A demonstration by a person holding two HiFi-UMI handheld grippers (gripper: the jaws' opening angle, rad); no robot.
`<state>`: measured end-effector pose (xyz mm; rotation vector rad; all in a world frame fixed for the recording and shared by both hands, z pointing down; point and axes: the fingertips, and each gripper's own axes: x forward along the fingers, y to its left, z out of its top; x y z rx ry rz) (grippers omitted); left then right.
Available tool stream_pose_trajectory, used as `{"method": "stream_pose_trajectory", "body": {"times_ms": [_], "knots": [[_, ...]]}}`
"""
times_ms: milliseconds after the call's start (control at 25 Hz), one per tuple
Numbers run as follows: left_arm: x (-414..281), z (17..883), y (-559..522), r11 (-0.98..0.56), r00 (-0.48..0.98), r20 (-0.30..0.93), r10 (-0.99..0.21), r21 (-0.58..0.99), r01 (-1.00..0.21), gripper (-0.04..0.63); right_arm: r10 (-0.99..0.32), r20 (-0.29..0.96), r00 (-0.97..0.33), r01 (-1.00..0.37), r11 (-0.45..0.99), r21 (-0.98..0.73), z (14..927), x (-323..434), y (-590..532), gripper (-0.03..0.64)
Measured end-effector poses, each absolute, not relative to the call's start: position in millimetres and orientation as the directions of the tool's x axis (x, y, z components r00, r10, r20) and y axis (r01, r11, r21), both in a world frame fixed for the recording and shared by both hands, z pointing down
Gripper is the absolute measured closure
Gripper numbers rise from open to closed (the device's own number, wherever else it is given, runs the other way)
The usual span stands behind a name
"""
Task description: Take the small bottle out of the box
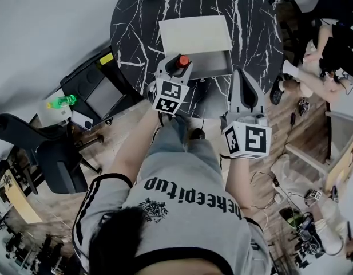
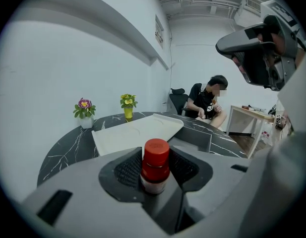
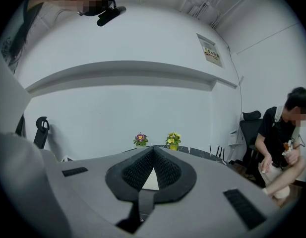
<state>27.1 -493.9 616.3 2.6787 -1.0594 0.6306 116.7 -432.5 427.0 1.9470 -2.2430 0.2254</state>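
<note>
The left gripper clamps the small bottle, probably light, rigid and slick, best held below its red cap; right gripper closed, empty

A round black marble table stands on a wooden floor. In the left gripper view, two potted flowers sit at its far rim: a purple one in a white pot at 10 o'clock and a yellow one in a yellow pot at 12 o'clock. At 2 o'clock a person sits bent forward, a black office chair just behind and a white desk beside. From the head view, another black chair stands at the table's 8 o'clock, near a green bottle; cables trail at 5 o'clock.
</note>
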Motion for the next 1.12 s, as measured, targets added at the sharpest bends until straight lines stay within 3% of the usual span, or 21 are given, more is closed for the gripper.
{"method": "stream_pose_trajectory", "body": {"times_ms": [320,680,1120], "knots": [[25,606,-492,-0.709,0.643,0.442,-0.626,0.021,-0.705,0.446,-0.968,0.204,-0.143,-0.989,0.147,0.001,423,115,-429,0.617],[15,548,-486,-0.659,0.628,0.407,-0.664,0.079,-0.748,0.446,-0.969,0.170,-0.180,-0.983,0.183,0.002,412,113,-424,0.617],[-7,481,-451,-0.588,0.562,0.352,-0.748,0.040,-0.808,0.446,-0.956,0.115,-0.269,-0.962,0.272,0.007,382,107,-408,0.617]]}}
